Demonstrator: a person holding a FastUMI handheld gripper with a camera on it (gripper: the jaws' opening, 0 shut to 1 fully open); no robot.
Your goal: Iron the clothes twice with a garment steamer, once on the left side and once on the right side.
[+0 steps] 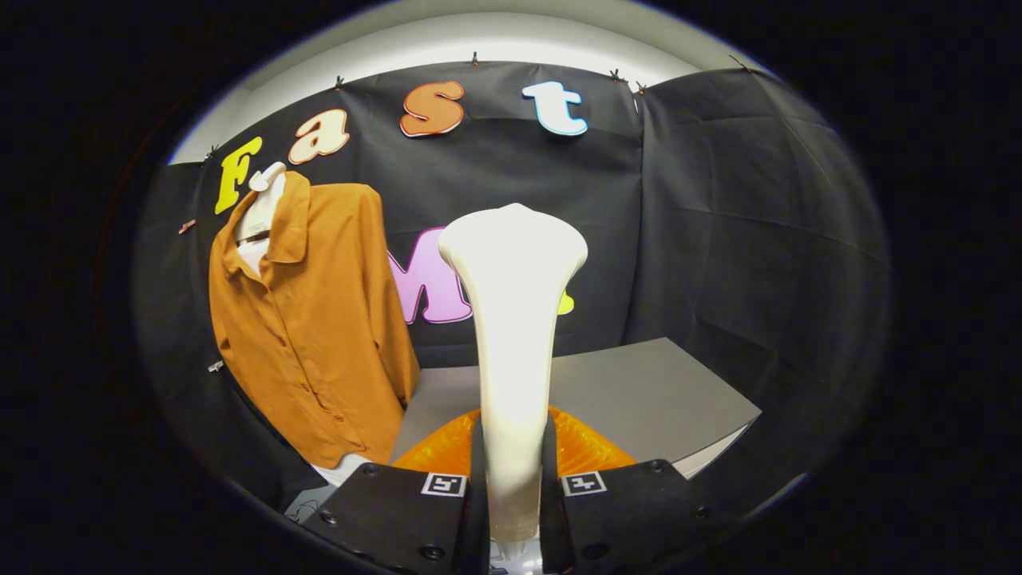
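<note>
Gripper (511, 511) fingers clamped on white steamer (512, 319) handle, one finger each side; steamer stands upright, head up. Orange shirt (311, 335) hangs on mannequin (263, 204) far left, apart from steamer. Grey table (655, 399) beyond fingers, right.

The garment steamer (511, 319) is white, with a slim handle widening to a flared head. It stands upright between the fingers, head uppermost. The shirt (315, 335) is orange-brown, collared and buttoned, hung on a white form, left of the steamer and apart from it.
</note>
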